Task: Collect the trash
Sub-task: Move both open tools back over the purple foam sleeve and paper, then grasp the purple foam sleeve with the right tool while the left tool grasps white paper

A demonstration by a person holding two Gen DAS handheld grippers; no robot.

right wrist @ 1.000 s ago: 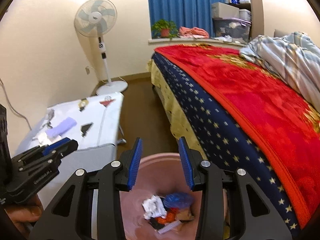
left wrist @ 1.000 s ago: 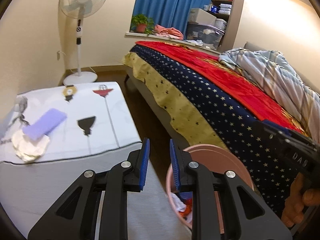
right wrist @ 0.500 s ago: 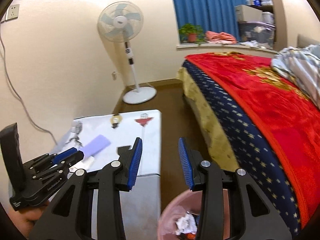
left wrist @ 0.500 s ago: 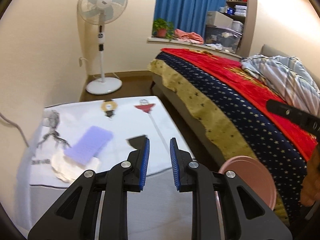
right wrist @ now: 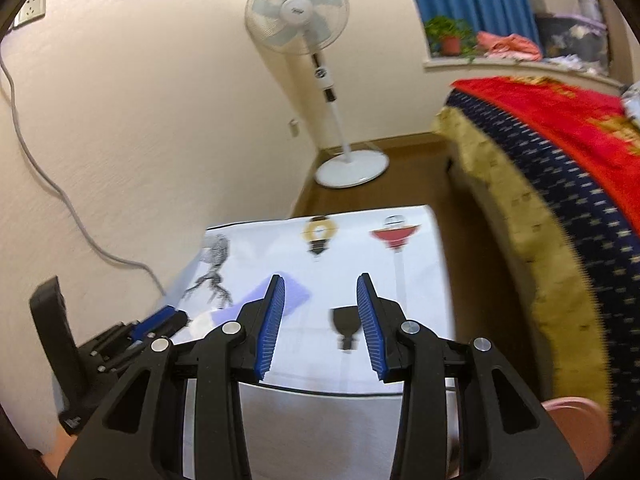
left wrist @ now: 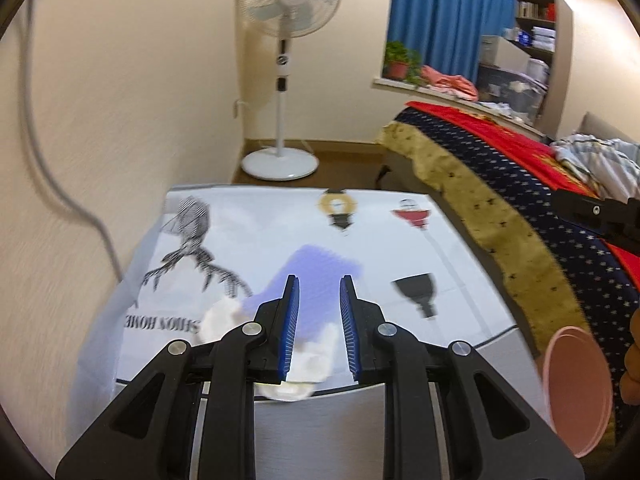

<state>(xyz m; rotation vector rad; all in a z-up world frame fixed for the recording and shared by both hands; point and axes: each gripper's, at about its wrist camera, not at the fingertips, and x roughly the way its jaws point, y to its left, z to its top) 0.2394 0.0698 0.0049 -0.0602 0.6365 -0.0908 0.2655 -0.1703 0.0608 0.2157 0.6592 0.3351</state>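
A lavender flat packet (left wrist: 316, 276) lies on the white printed tablecloth (left wrist: 260, 232), partly over white crumpled paper (left wrist: 312, 356) near the table's front edge. My left gripper (left wrist: 319, 300) is open and empty, just above and in front of the packet. My right gripper (right wrist: 320, 300) is open and empty over the table's front middle; the packet (right wrist: 296, 296) shows by its left finger. The pink trash bin (left wrist: 576, 388) stands on the floor right of the table, also low right in the right wrist view (right wrist: 580, 424).
A standing fan (left wrist: 282, 80) is in the far corner behind the table. The bed with red and navy blanket (left wrist: 520, 184) runs along the right. A grey cable (right wrist: 60, 200) hangs on the left wall. The left gripper body (right wrist: 120, 340) shows in the right wrist view.
Both grippers have swung left from over the pink bin to over the table. The left gripper has closed in on the lavender packet. Both stay open and empty.
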